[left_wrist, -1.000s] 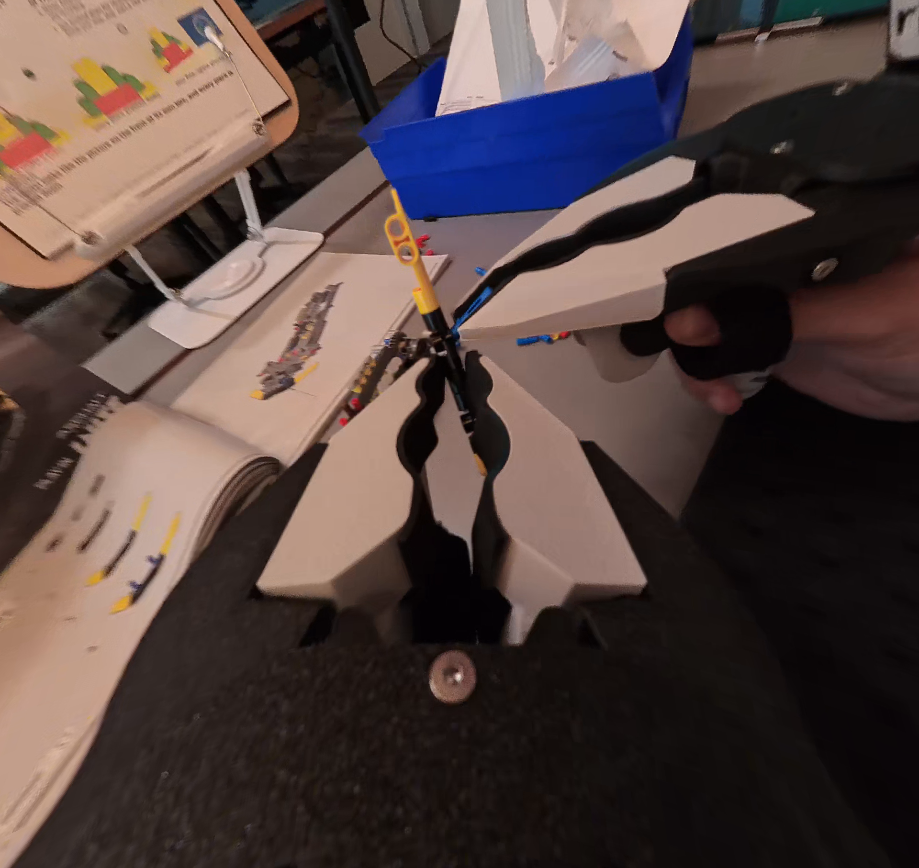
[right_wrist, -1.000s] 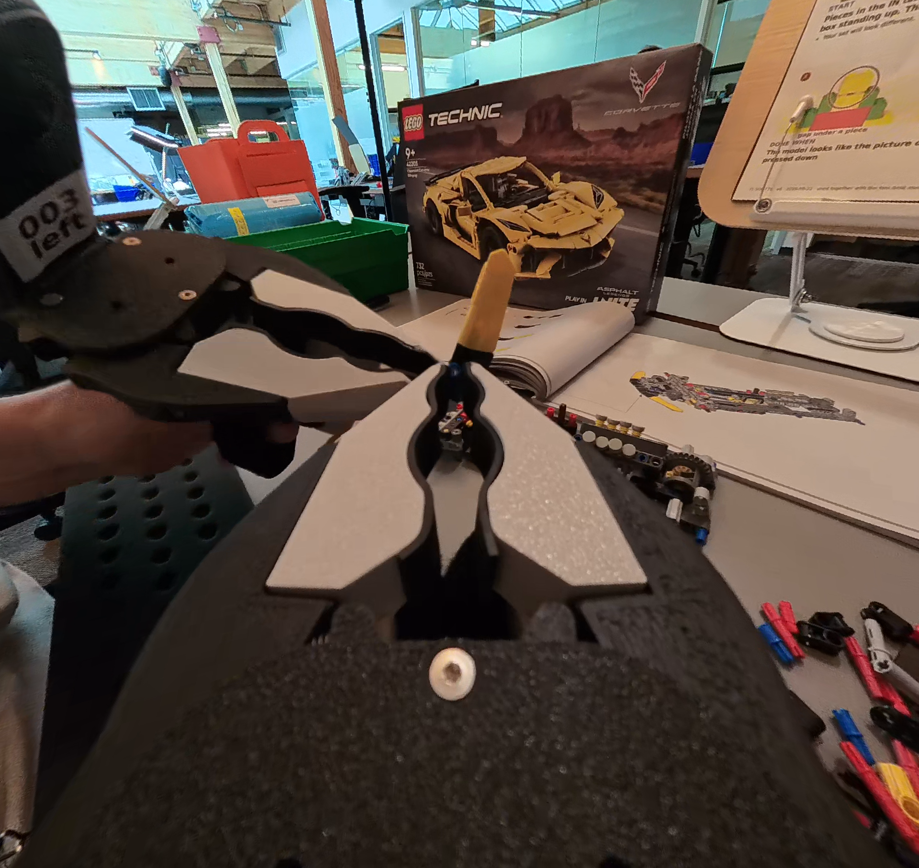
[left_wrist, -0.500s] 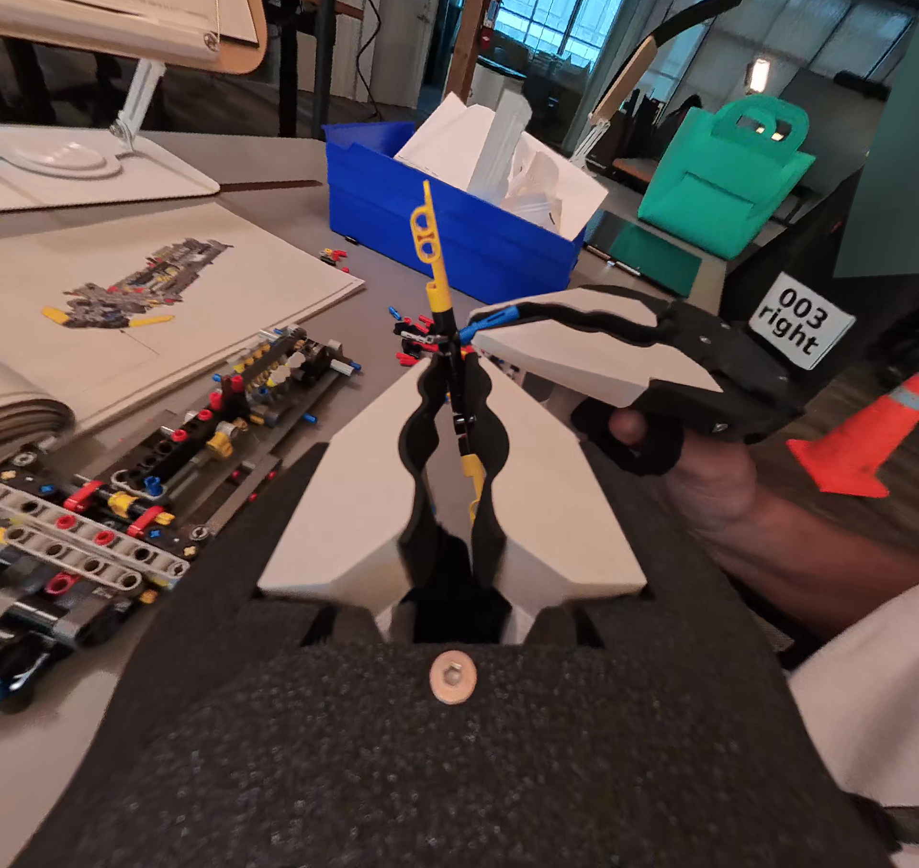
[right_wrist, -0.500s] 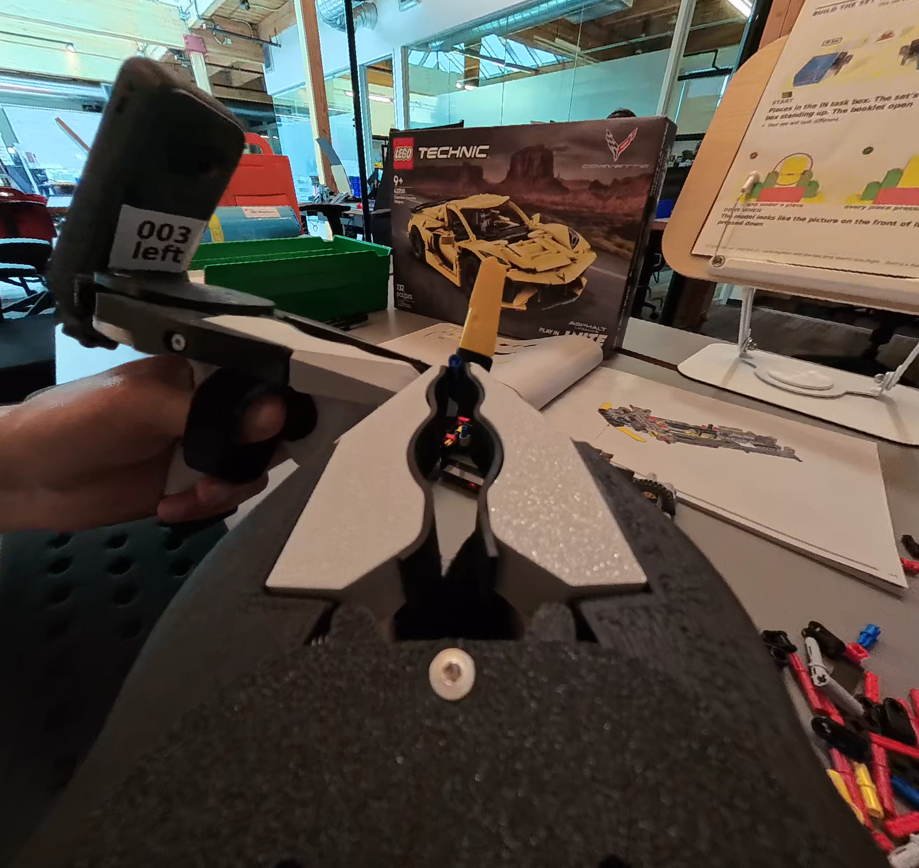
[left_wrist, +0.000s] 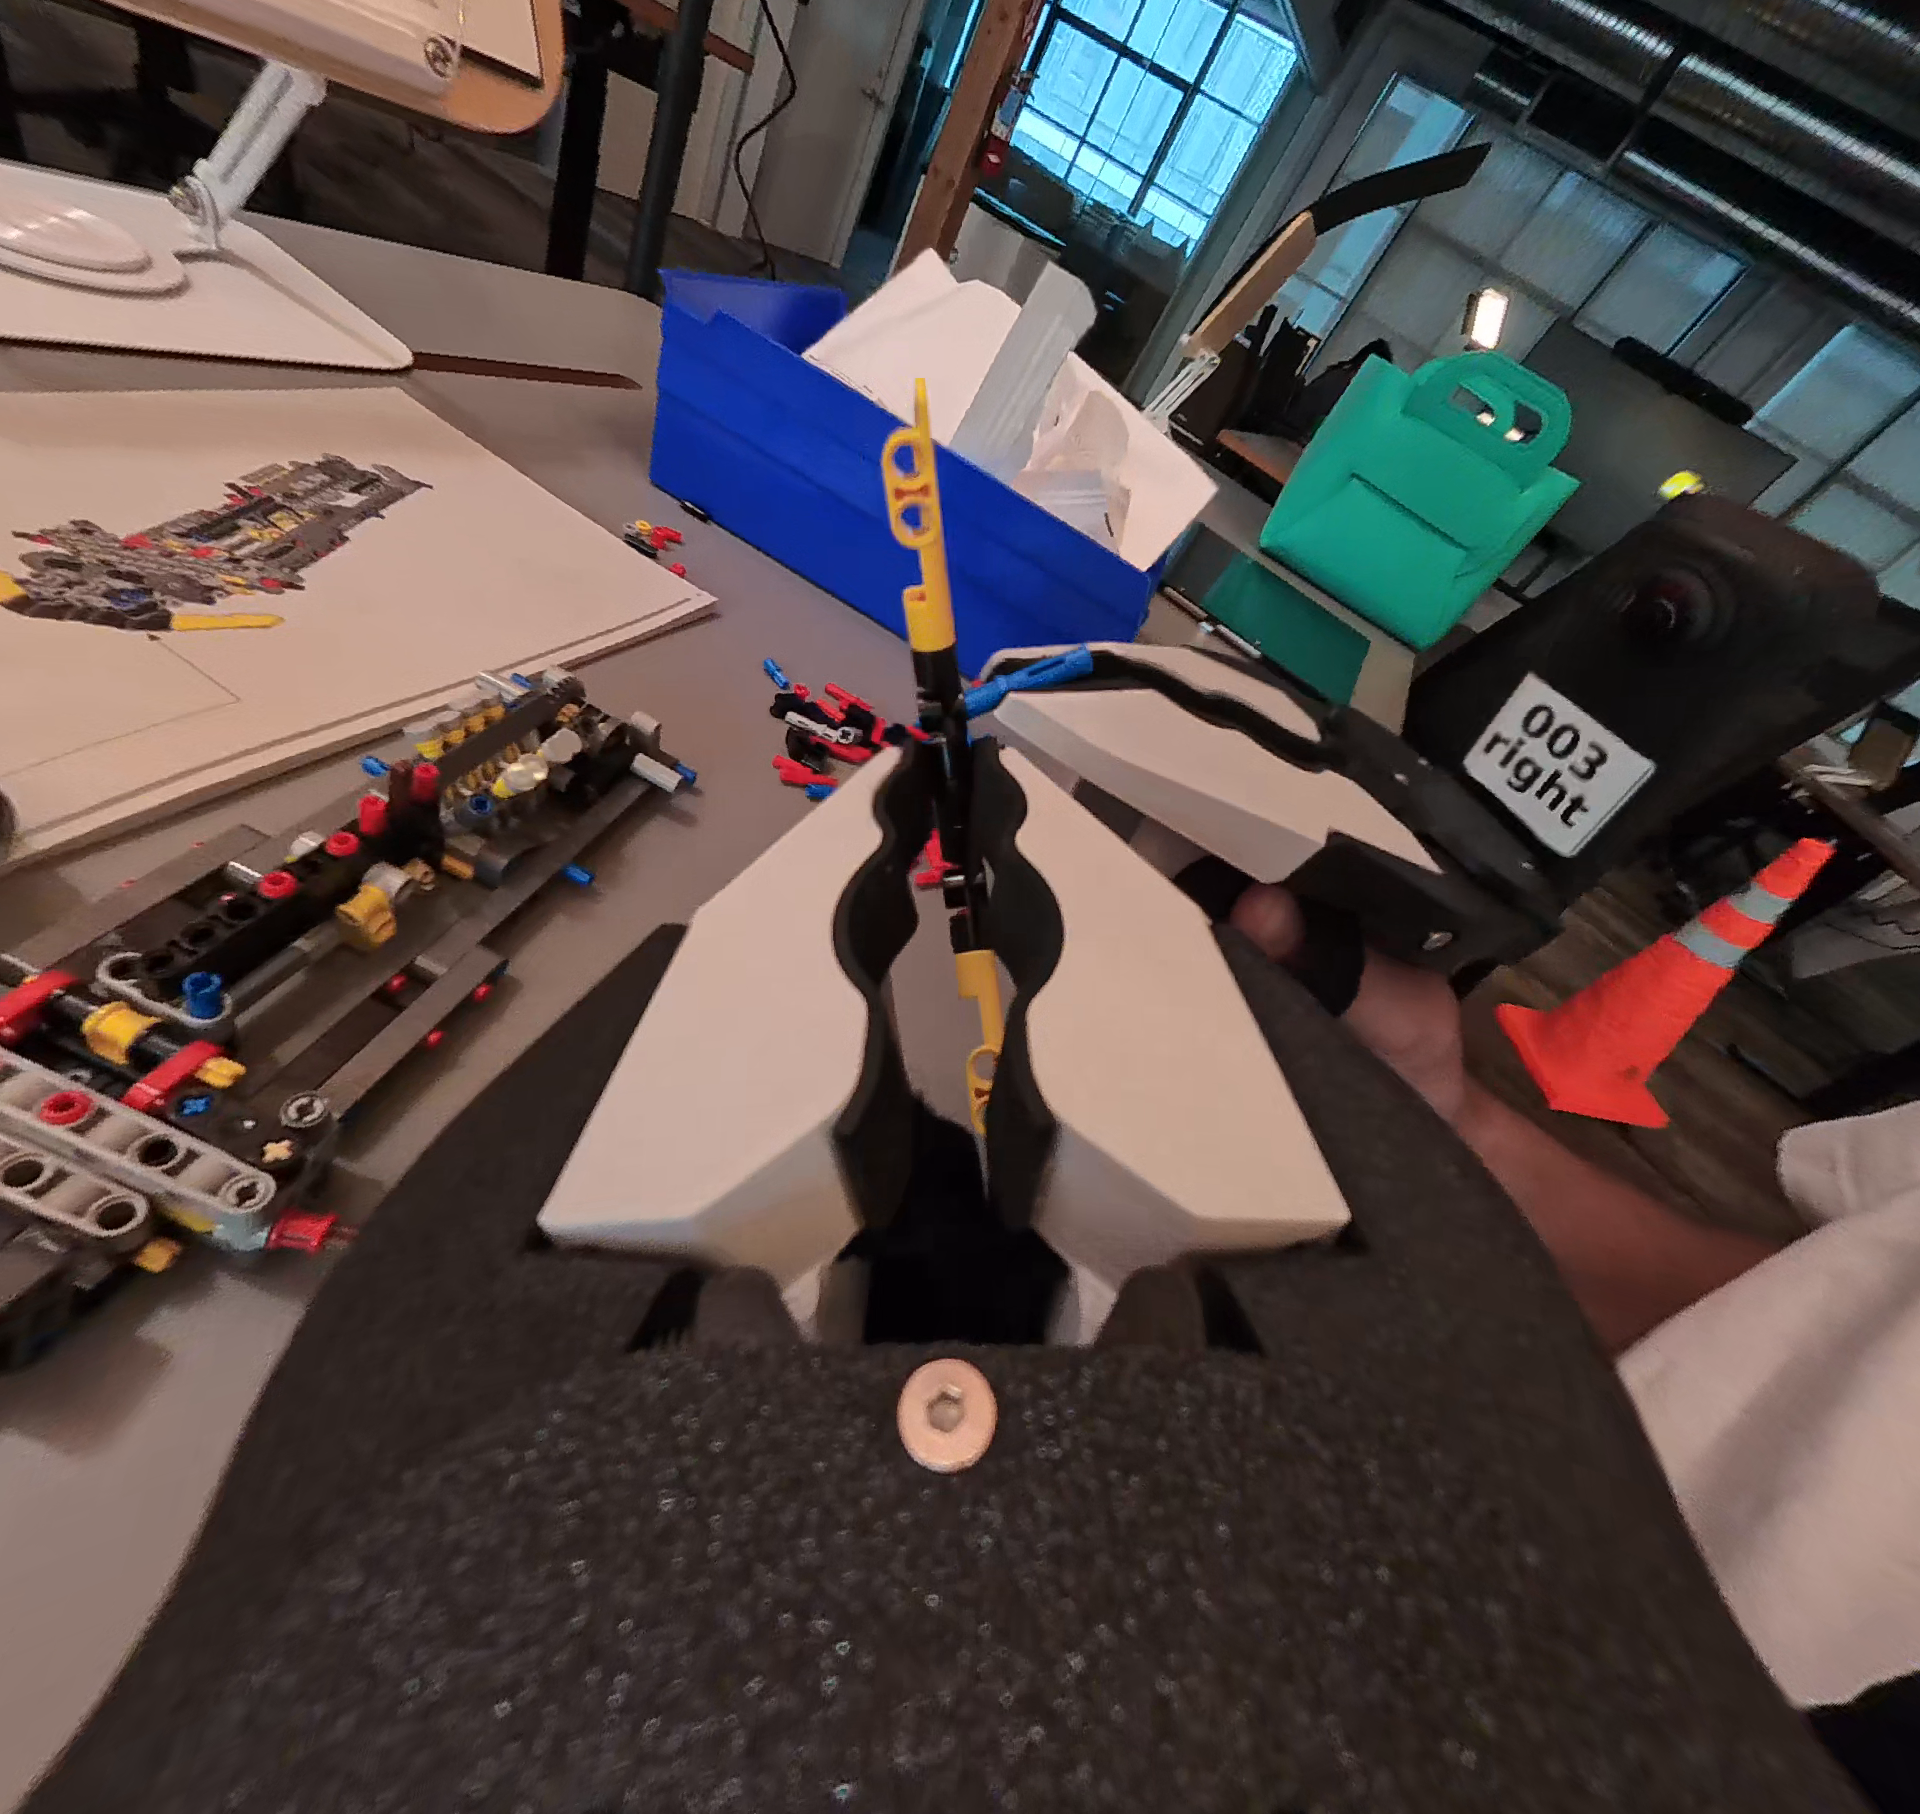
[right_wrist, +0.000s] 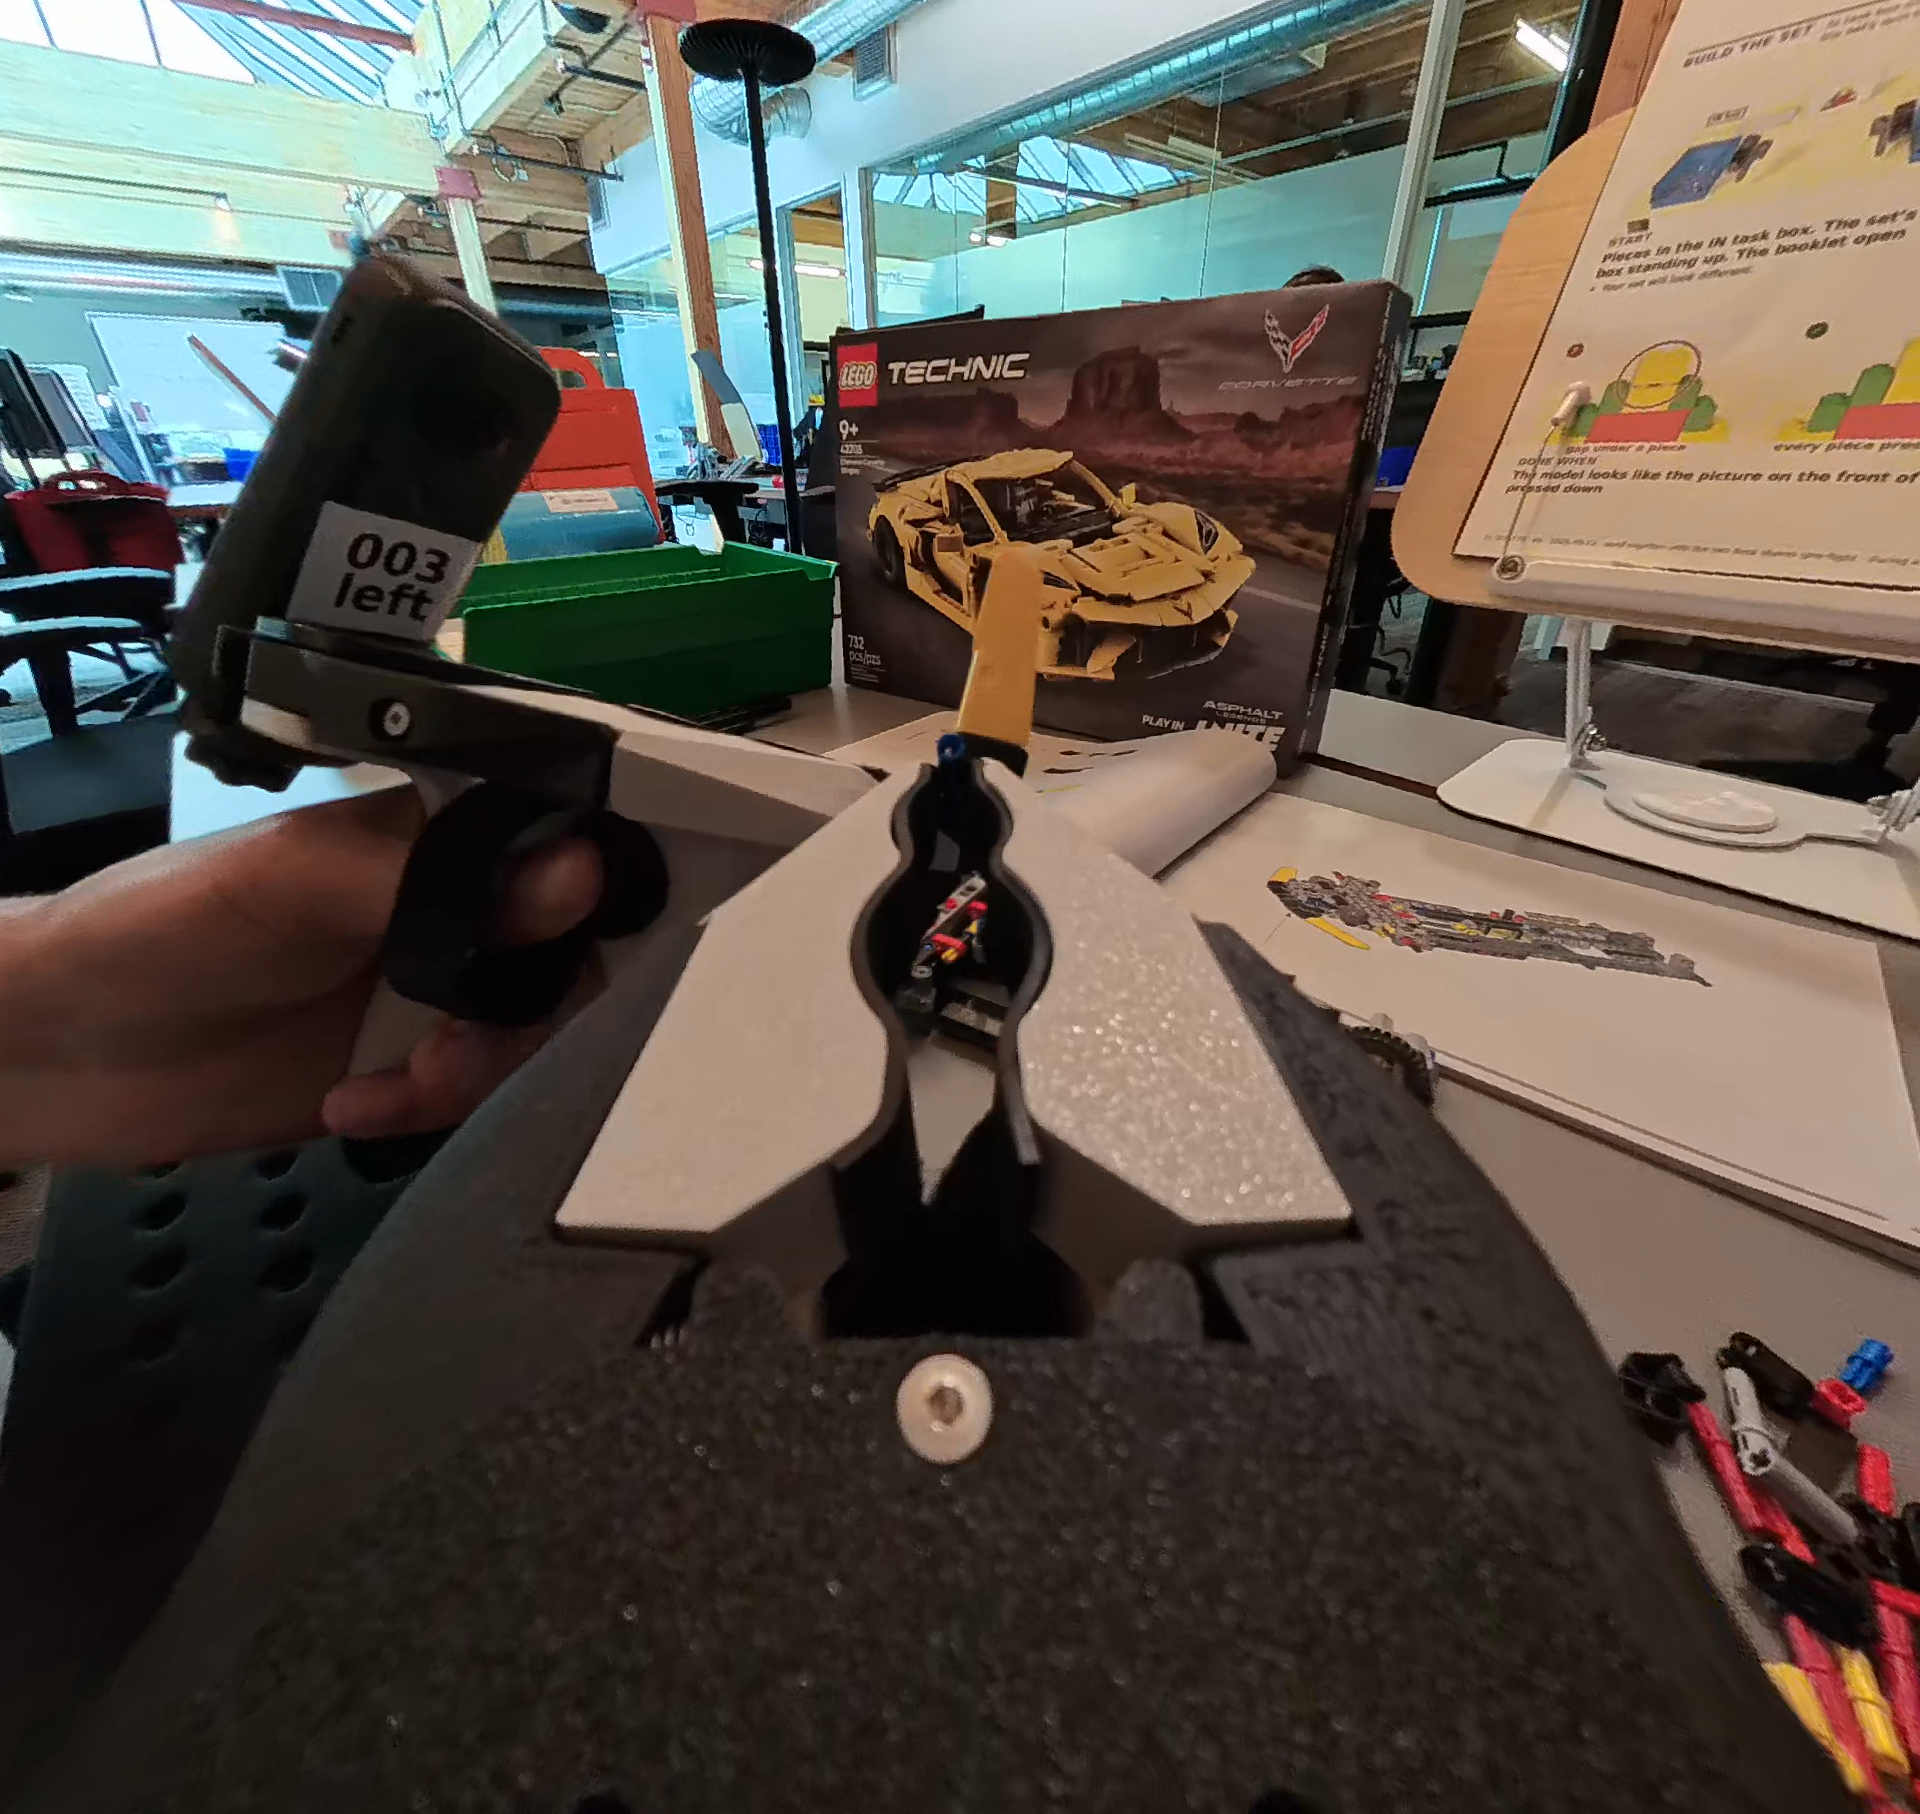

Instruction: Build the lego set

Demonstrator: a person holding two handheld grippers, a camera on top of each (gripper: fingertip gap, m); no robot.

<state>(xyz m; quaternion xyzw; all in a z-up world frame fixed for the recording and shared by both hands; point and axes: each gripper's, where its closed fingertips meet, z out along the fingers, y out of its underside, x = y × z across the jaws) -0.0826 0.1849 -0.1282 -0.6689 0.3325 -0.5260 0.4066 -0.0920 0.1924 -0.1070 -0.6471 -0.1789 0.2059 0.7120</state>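
While both tools are up off the table, these lines cover the step and how it differs from a moment back

Left tongs: the left gripper (left_wrist: 943, 756) is closed almost to its tips on a thin black-and-yellow rod (left_wrist: 928, 559), which passes between the fingers and sticks up past them

Right tongs: the right gripper (left_wrist: 1023, 675) comes in from the side, its tips pinched on a small blue peg (left_wrist: 1039, 671) that points at the black middle of the rod; in its own view (right_wrist: 956, 777) the fingers meet at the tips around that peg

Where the piece is: the rod is in the air in front of the blue bin (left_wrist: 831, 476), above the loose red and blue pins (left_wrist: 831, 725); the half-built frame (left_wrist: 312, 891) lies on the table (left_wrist: 644, 891) to the left, untouched

Step in hand: judged as seating the blue peg into a hole on the rod

How to do it well: keep the left grip firm so the rod cannot twist, line the peg square with the hole, push straight along the peg's axis, and let go only once it has seated; a slanted push would probably tip the rod or flick the peg out

Change from a second ago: both views have swung, so the frame and loose pins now show beside the left tool where an open booklet and a printed sheet showed before

Unchanged: both grips and the near-touching of peg and rod look the same
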